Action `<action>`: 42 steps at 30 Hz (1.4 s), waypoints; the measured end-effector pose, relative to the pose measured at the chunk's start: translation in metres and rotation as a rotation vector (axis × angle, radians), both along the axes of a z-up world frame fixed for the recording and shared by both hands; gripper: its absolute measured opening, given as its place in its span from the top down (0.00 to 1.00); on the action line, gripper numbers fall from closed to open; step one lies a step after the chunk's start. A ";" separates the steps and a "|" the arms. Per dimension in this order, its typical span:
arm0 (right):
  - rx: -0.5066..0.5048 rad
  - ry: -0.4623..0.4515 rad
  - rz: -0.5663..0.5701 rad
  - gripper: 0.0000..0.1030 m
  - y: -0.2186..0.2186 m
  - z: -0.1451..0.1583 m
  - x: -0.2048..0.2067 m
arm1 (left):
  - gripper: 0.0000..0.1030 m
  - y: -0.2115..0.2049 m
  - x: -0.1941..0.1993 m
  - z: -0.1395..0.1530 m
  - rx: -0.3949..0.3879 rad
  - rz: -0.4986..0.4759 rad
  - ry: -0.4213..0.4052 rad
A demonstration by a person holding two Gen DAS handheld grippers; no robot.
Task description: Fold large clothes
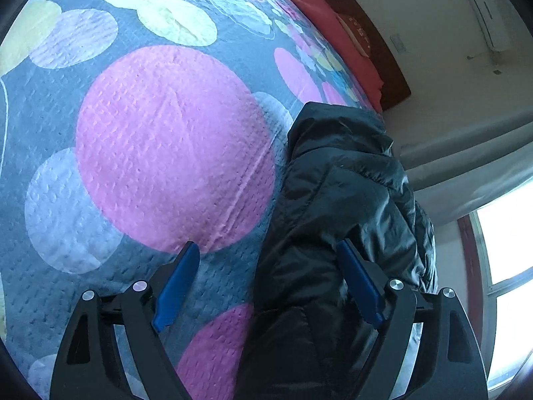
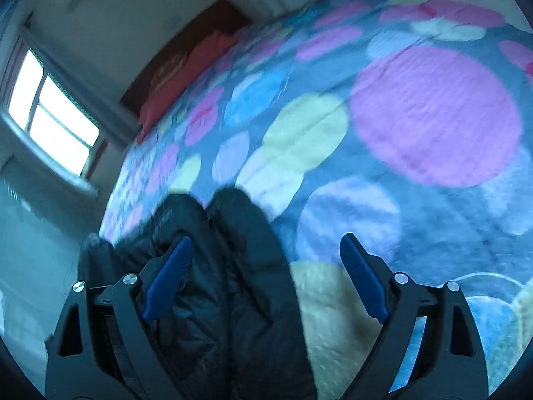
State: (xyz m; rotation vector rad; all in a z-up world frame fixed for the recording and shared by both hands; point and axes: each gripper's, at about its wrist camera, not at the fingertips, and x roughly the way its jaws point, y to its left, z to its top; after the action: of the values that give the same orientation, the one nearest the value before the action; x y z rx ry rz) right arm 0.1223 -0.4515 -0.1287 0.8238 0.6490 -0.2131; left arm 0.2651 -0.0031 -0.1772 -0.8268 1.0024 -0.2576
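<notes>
A black puffer jacket (image 1: 336, 220) lies along the edge of a bed covered by a grey quilt with big coloured dots (image 1: 166, 140). My left gripper (image 1: 269, 253) stands open just above it, its blue fingers (image 1: 176, 286) wide apart, the jacket's edge lying between them but untouched by the pads. In the right wrist view the jacket (image 2: 233, 266) shows as two dark padded folds side by side. My right gripper (image 2: 266, 246) is open over them, the left pad (image 2: 166, 276) above the jacket and the right one over the quilt (image 2: 416, 200).
A red pillow (image 1: 336, 36) and dark wooden headboard (image 1: 376, 43) close the far end of the bed. A bright window (image 2: 53, 113) and white wall lie beyond the bed's edge beside the jacket. An air conditioner (image 1: 483, 6) hangs on the wall.
</notes>
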 end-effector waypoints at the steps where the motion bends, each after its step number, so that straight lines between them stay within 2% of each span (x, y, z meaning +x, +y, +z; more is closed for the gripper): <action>1: 0.014 0.004 -0.005 0.13 -0.005 -0.001 -0.001 | 0.19 0.000 0.000 -0.001 -0.007 0.000 0.002; 7: 0.087 0.046 0.072 0.12 -0.007 -0.021 0.007 | 0.19 -0.010 0.007 -0.003 -0.020 -0.040 0.008; 13: 0.098 0.032 0.138 0.12 0.008 -0.023 0.013 | 0.19 -0.023 0.014 -0.010 -0.107 -0.102 0.046; 14: 0.106 0.028 0.152 0.12 0.011 -0.022 0.014 | 0.19 -0.024 0.014 -0.010 -0.108 -0.106 0.044; 17: 0.210 -0.007 0.227 0.12 0.015 -0.028 0.016 | 0.19 -0.023 0.014 -0.011 -0.119 -0.111 0.041; 21: 0.195 -0.006 0.273 0.12 0.021 -0.027 0.017 | 0.19 -0.024 0.016 -0.013 -0.141 -0.133 0.036; 27: 0.280 -0.073 0.290 0.12 0.013 -0.030 0.009 | 0.19 -0.025 0.017 -0.015 -0.178 -0.141 0.028; 35: 0.206 -0.023 0.302 0.09 0.030 -0.025 0.015 | 0.19 -0.034 0.018 -0.015 -0.168 -0.161 0.024; 36: 0.201 -0.016 0.297 0.09 0.031 -0.026 0.016 | 0.20 -0.036 0.019 -0.014 -0.163 -0.162 0.024; 37: 0.190 -0.003 0.299 0.09 0.034 -0.025 0.017 | 0.25 -0.037 0.019 -0.014 -0.157 -0.165 0.023; 39: 0.160 0.039 0.302 0.22 0.037 -0.026 0.020 | 0.30 -0.042 0.020 -0.013 -0.153 -0.170 0.023; 41: 0.178 0.068 0.304 0.52 0.039 -0.032 0.022 | 0.36 -0.045 0.020 -0.010 -0.137 -0.168 0.020; 42: 0.193 0.068 0.303 0.57 0.039 -0.035 0.024 | 0.39 -0.046 0.019 -0.009 -0.125 -0.169 0.014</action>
State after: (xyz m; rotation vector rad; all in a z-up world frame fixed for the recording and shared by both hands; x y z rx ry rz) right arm 0.1459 -0.4122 -0.1641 0.8932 0.8577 0.0984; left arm 0.2844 -0.0494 -0.1857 -0.8588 1.0786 -0.4634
